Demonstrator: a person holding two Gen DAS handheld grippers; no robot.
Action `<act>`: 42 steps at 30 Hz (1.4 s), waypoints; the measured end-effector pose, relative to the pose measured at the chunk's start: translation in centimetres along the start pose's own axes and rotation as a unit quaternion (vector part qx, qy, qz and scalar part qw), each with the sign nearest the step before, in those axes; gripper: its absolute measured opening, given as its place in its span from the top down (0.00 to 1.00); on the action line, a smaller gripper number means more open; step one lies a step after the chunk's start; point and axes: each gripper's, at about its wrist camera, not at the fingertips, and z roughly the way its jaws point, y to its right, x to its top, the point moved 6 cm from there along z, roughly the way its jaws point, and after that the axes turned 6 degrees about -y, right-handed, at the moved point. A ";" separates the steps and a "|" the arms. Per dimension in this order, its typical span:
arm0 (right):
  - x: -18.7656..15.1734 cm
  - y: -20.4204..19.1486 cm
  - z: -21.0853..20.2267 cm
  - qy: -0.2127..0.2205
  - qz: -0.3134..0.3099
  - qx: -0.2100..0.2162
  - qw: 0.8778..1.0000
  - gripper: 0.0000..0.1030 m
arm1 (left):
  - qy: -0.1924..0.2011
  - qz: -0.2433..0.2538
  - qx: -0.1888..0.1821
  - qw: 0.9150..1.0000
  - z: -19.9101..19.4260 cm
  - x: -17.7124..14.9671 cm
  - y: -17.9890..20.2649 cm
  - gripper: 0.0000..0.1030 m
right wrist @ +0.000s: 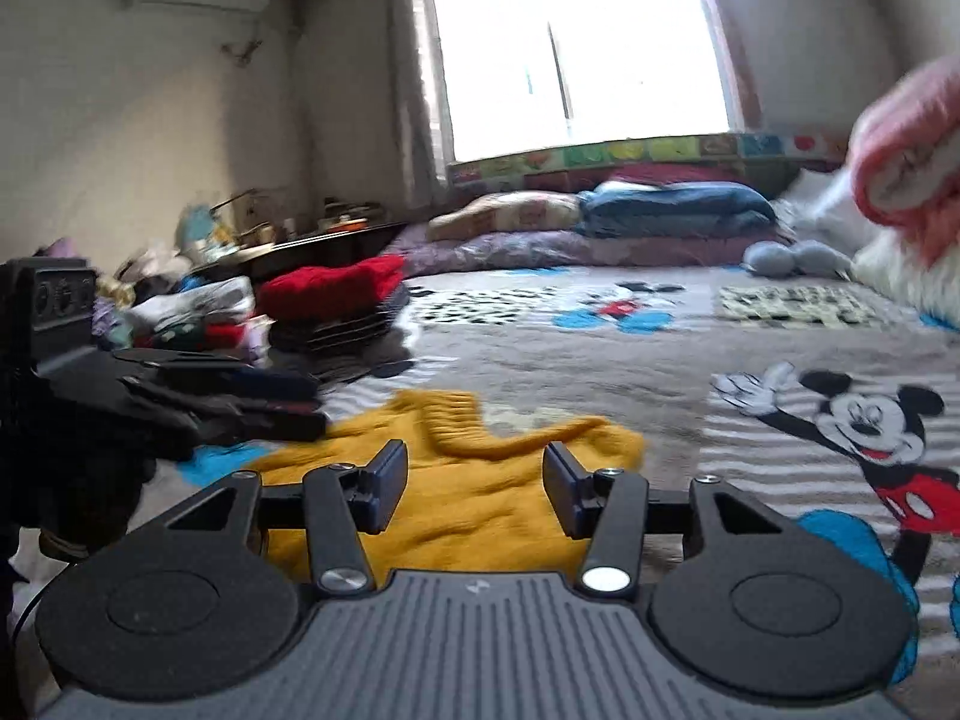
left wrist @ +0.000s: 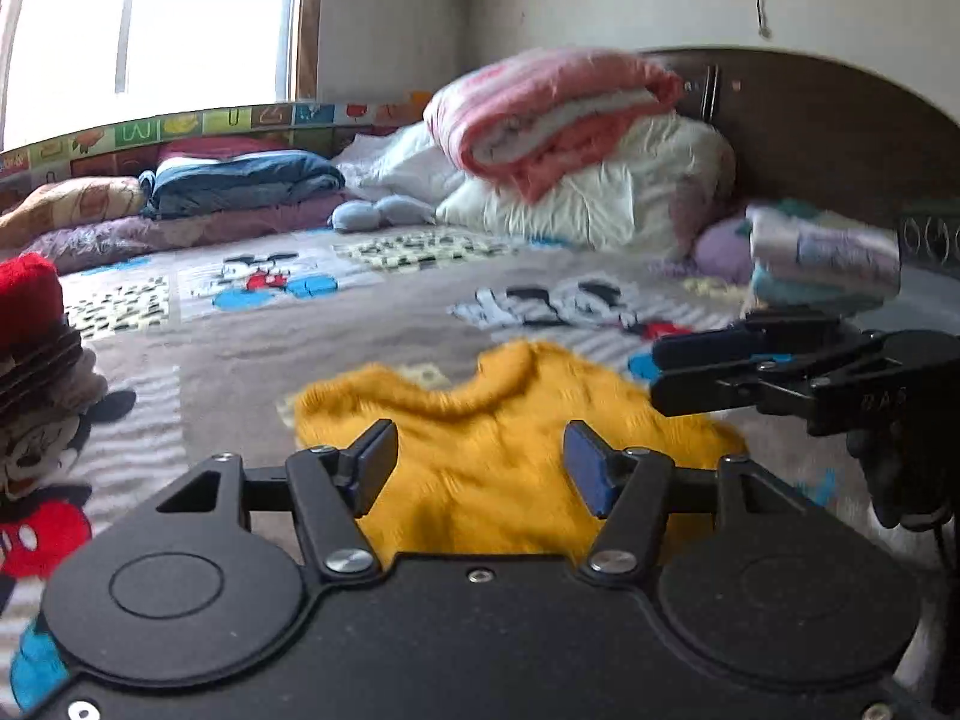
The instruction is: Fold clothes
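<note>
Left hand-held gripper point(left wrist: 480, 462): fingers spread apart, nothing between them; it hangs just above the near part of the yellow garment. In the right wrist view it shows at the left edge point(right wrist: 300, 402), seen from the side, and there its jaws' state cannot be told.
Right hand-held gripper point(right wrist: 474, 489): released, its blue-faced fingers wide apart with nothing clasped; it hangs over the near edge of the same garment. In the left wrist view it reaches in from the right point(left wrist: 660, 375), its fingertips at the garment's right side.
Mustard-yellow knitted sweater point(left wrist: 498, 420): lies spread on the bed directly ahead of and beneath both hand-held grippers, ribbed neckline point(right wrist: 456, 420) turned away from them. Whether either gripper touches the knit cannot be told.
Bed cover point(right wrist: 600, 360): grey, printed with cartoon mouse figures; the sweater rests on it.
Stack of folded clothes point(right wrist: 342, 300): red piece on top of dark striped ones, on the bed beyond the left hand-held gripper, well apart from the sweater.
Folded pastel pile point(left wrist: 822, 264): beyond the right hand-held gripper, near the dark headboard point(left wrist: 840, 138).
Pink-and-white quilt point(left wrist: 552, 114): rolled on top of white pillows point(left wrist: 594, 198), far ahead of the left hand-held gripper.
Blue folded bedding point(right wrist: 672, 207): far ahead of the right hand-held gripper, below the bright window point(right wrist: 576, 48).
</note>
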 end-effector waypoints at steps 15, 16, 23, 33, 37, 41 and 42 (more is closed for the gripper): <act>-3.2 0.8 4.5 -0.078 0.051 0.005 0.996 0.49 | -0.029 0.002 -0.004 1.000 3.1 -2.7 -0.3 0.39; -3.2 0.7 4.5 -0.080 0.052 -0.001 0.995 0.49 | -0.028 0.003 -0.001 1.000 3.1 -2.7 -0.3 0.39; -2.2 -0.5 2.5 -0.083 0.092 -0.058 0.991 0.38 | -0.007 -0.028 0.030 0.999 -0.3 -1.0 0.8 0.38; -3.6 -1.2 1.1 -0.102 0.096 -0.107 0.984 0.49 | -0.047 -0.034 0.067 0.996 0.8 -3.0 1.6 0.66; -4.9 -0.4 2.6 -0.117 0.137 -0.093 0.979 0.47 | -0.045 -0.036 0.071 0.996 0.6 -3.2 1.6 0.66; -4.7 -0.6 2.4 -0.118 0.136 -0.098 0.979 0.45 | -0.030 -0.038 0.072 0.996 -0.6 -2.7 2.0 0.59; -4.6 -0.6 2.2 -0.116 0.137 -0.100 0.979 0.45 | -0.026 -0.039 0.073 0.996 -0.9 -2.5 2.3 0.57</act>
